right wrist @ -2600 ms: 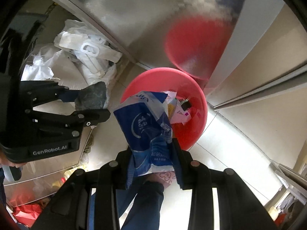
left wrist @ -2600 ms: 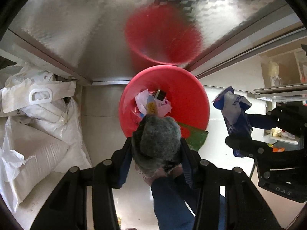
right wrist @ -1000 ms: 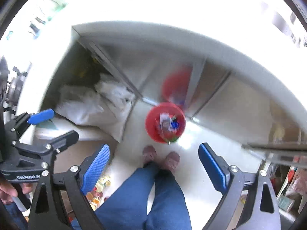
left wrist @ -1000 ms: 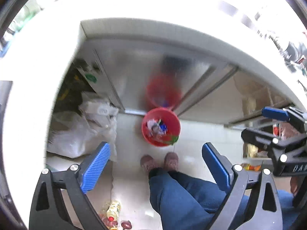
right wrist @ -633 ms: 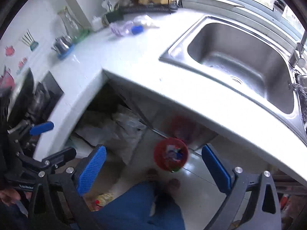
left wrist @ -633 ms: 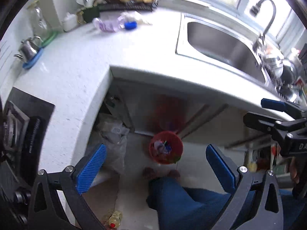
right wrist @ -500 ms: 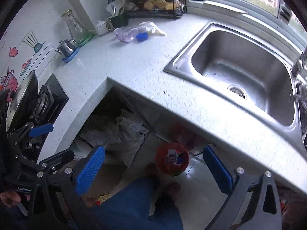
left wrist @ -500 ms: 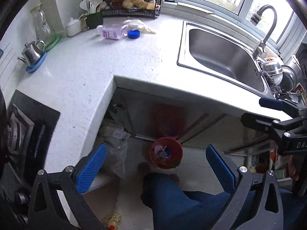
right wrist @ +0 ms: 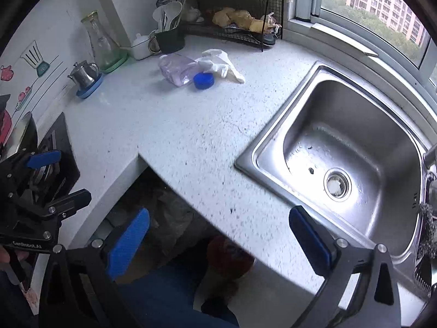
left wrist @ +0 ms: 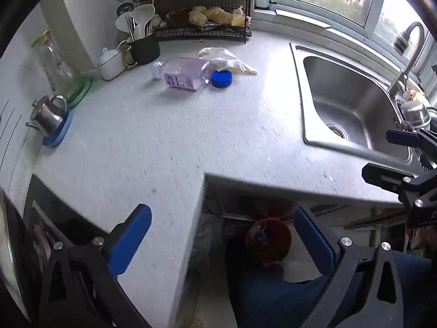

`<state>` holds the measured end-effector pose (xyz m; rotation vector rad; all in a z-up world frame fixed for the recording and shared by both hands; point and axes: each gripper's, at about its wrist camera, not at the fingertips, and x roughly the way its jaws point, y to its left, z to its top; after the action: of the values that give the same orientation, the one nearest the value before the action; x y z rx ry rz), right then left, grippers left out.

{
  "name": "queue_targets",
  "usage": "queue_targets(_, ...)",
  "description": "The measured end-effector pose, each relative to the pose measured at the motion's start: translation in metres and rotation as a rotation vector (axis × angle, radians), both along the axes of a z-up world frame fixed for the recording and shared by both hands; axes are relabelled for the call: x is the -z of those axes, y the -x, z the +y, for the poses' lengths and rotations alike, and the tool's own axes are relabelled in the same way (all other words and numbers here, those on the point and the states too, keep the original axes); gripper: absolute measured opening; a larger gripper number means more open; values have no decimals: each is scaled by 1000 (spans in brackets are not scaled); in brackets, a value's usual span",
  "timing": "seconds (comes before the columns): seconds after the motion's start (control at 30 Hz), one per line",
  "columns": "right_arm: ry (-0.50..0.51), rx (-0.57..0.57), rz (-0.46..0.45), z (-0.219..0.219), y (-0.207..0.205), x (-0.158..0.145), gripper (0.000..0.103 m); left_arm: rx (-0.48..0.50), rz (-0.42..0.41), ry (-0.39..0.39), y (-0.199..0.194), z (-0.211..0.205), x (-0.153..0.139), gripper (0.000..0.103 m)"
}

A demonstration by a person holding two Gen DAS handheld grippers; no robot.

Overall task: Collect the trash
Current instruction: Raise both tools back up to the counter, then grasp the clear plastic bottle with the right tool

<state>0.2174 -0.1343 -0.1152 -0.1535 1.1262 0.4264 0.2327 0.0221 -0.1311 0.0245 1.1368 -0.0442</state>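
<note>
Both grippers hang spread wide and empty above the speckled countertop (left wrist: 153, 136): the left gripper (left wrist: 221, 242) over its inner corner, the right gripper (right wrist: 218, 242) over its front edge beside the sink (right wrist: 352, 147). Far across the countertop lie a clear plastic bottle (left wrist: 183, 74), its blue cap (left wrist: 221, 78) and a crumpled white bag (left wrist: 226, 60), touching one another. Beneath the countertop's edge sits the red bin (left wrist: 269, 239).

We read "GenRobot.AI" in white letters on the black body of the left gripper (right wrist: 58, 176), seen in the right wrist view. The clear bottle (left wrist: 184, 73) lying on the countertop (left wrist: 164, 136) carries a purple label whose print is too small to make out. The yellow packets on the wire rack (left wrist: 199, 31) bear lettering that we cannot decipher either.
</note>
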Motion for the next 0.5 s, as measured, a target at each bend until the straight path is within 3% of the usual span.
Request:
queue_targets(0.17, 18, -68, -61, 26, -41, -12, 102, 22, 46, 27, -57, 29, 0, 103)
queue_targets(0.37, -10, -109, 0, 64, -92, -7, 102, 50, 67, 25, -111, 69, -2, 103)
queue_targets(0.5, -15, -148, 29, 88, -124, -4, 94, 59, 93, 54, -141, 95, 7, 103)
